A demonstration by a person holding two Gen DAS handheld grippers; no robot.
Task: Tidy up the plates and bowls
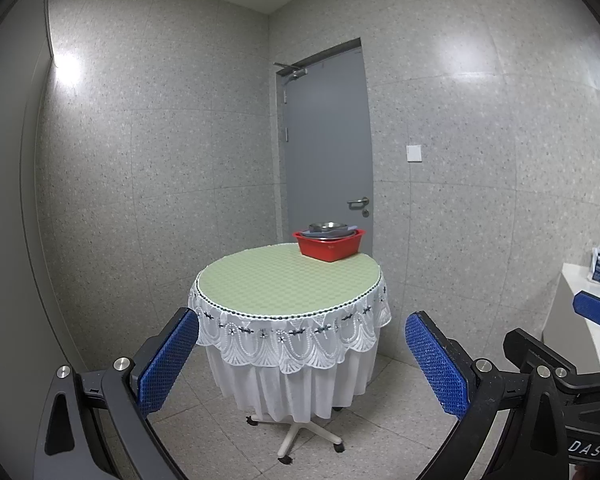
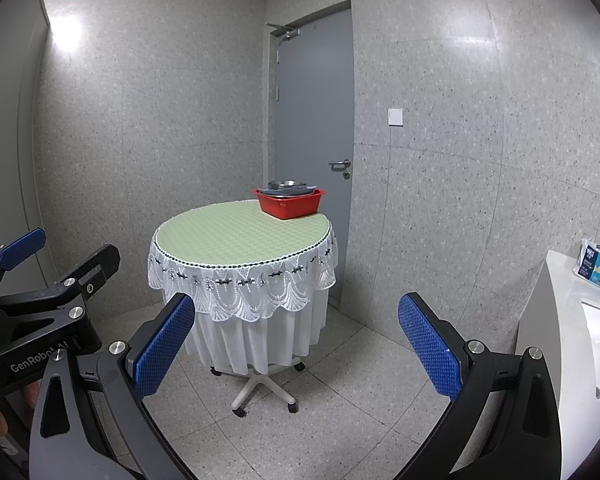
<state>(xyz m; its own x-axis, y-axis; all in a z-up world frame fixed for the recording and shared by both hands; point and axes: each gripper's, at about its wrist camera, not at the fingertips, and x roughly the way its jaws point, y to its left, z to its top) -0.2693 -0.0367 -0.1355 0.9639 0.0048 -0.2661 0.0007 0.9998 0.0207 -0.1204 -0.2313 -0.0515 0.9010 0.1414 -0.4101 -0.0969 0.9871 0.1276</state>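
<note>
Both tongs spread wide and holding nothing: left gripper (image 1: 302, 354) with blue textured pads (image 1: 168, 364) well apart, right gripper (image 2: 296, 342) likewise gaping, pads (image 2: 430, 346) far from each other, empty air between. Both held back from the table, well short of its near edge, side by side, the right gripper's blue tip showing at the right edge of the left view and the left gripper's black frame at the left edge of the right view. Ahead, speckled grey tiled walls (image 2: 160, 120) meeting in a corner, with a closed grey door (image 2: 316, 100) on the far right wall, lever handle on its right side, and a white switch plate (image 2: 395, 116) just right of it. In the middle of the room, a round table (image 2: 236, 236) with a pale green checked top and a white lace skirt, standing on a white wheeled base (image 2: 260, 390). At far right, a white counter (image 2: 568, 300), a blue and white packet (image 2: 598, 264) upon it. On the far right part of the tabletop, near its edge, a red basin (image 2: 290, 204), upright. Inside, a stack of grey plates (image 2: 286, 191) rising just above the rim, topped by a metal bowl (image 2: 286, 183); exact number of plates too small to tell.
</note>
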